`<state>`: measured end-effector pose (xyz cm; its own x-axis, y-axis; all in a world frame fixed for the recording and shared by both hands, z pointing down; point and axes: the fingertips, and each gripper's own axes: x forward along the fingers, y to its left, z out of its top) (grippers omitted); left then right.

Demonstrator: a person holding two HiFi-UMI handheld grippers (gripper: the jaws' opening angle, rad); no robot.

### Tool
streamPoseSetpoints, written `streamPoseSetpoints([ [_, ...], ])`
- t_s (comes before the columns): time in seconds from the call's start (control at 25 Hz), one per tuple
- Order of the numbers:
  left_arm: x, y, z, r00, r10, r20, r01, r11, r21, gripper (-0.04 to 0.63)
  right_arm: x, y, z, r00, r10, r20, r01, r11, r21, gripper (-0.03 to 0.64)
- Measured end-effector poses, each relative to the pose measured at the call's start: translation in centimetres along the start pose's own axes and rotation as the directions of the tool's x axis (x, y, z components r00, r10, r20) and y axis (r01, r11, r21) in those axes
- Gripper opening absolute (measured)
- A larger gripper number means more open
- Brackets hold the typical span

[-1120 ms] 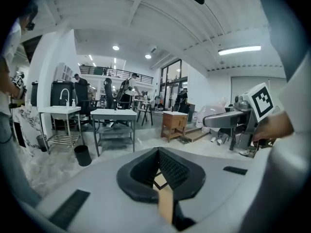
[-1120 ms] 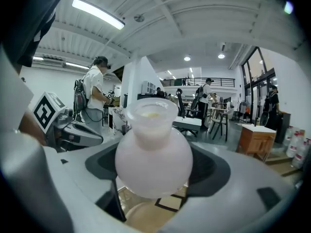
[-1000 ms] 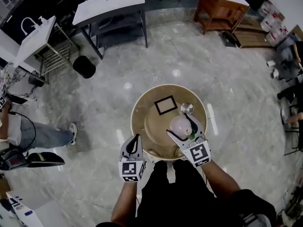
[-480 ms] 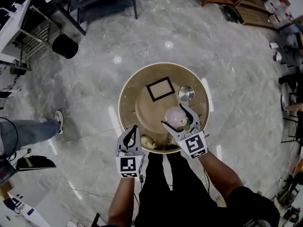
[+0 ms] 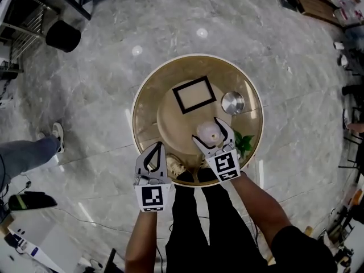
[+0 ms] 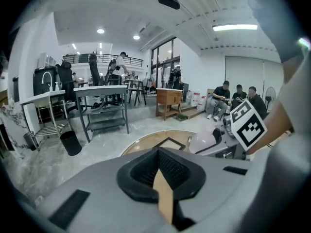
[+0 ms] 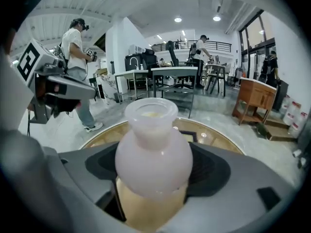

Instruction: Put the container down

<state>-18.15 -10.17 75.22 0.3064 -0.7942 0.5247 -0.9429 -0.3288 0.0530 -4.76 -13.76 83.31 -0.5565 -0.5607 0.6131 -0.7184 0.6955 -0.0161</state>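
Note:
The container (image 5: 208,131) is a pale pink, milky vase with a narrow neck. My right gripper (image 5: 209,135) is shut on its round body and holds it upright over the near half of the round wooden table (image 5: 149,90). In the right gripper view the container (image 7: 153,144) fills the space between the jaws of the right gripper (image 7: 153,181), and its open mouth points up. My left gripper (image 5: 160,145) is shut and holds nothing, at the table's near left edge. In the left gripper view the left gripper (image 6: 163,178) shows its jaws together.
On the table lie a black-framed square (image 5: 194,94), a shiny metal bowl (image 5: 232,102), green leaves (image 5: 245,143) at the near right and a pale object (image 5: 173,164) at the near rim. A black bin (image 5: 62,36) and a person's shoe (image 5: 57,133) are on the marble floor at left.
The head view has swung closer over the table, which now looks larger. The right gripper still holds the container, now nearer the table's near edge. The left gripper stays shut.

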Motion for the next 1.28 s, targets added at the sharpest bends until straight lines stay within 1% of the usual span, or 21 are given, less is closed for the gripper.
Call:
streamPoseSetpoints([
  [0.12,1.0,0.1,-1.2,1.000,-0.001,-0.012,0.001,1.000,0.011,-0.002,2.1,-0.6,-3.3,0.999,-0.016,-0.052,0.016,1.000,0.003,0.397],
  [0.24,1.6,0.1,-2.1,1.000,0.001,-0.028,-0.001,1.000,0.001,-0.002,3.2,-1.3,-5.5,0.994,-0.033,-0.101,0.033,0.999,0.006,0.397],
  [0.48,2.4,-0.3,-2.8,0.999,-0.011,-0.042,0.010,1.000,-0.018,-0.002,4.5,-1.1,-7.4,0.989,-0.034,-0.142,0.036,0.999,0.009,0.397],
  [0.76,2.5,-1.0,-3.0,0.999,-0.030,-0.021,0.029,0.999,-0.040,-0.002,5.7,-0.1,-8.9,0.987,-0.019,-0.161,0.014,1.000,-0.027,0.397],
  [0.88,2.3,-0.7,-3.1,1.000,-0.020,-0.019,0.019,0.999,-0.047,-0.002,5.9,0.0,-9.2,0.988,-0.020,-0.155,0.017,1.000,-0.022,0.397],
  [1.04,1.8,-0.1,-3.5,0.999,-0.001,-0.036,0.000,0.999,-0.047,-0.002,6.0,0.2,-9.2,0.993,-0.029,-0.112,0.025,0.999,-0.031,0.396],
  [1.08,1.6,0.0,-3.5,0.999,0.004,-0.035,-0.005,0.999,-0.045,-0.002,5.9,0.3,-9.3,0.994,-0.024,-0.105,0.022,1.000,-0.016,0.399],
  [1.16,1.2,0.1,-3.0,0.999,0.015,-0.031,-0.016,0.999,-0.044,-0.002,5.5,0.7,-9.0,0.996,-0.011,-0.089,0.014,0.999,0.033,0.444],
  [1.28,0.1,0.0,-1.7,0.999,0.034,-0.025,-0.036,0.998,-0.055,-0.002,3.3,1.6,-7.6,0.998,-0.001,-0.060,0.005,0.998,0.065,0.457],
])
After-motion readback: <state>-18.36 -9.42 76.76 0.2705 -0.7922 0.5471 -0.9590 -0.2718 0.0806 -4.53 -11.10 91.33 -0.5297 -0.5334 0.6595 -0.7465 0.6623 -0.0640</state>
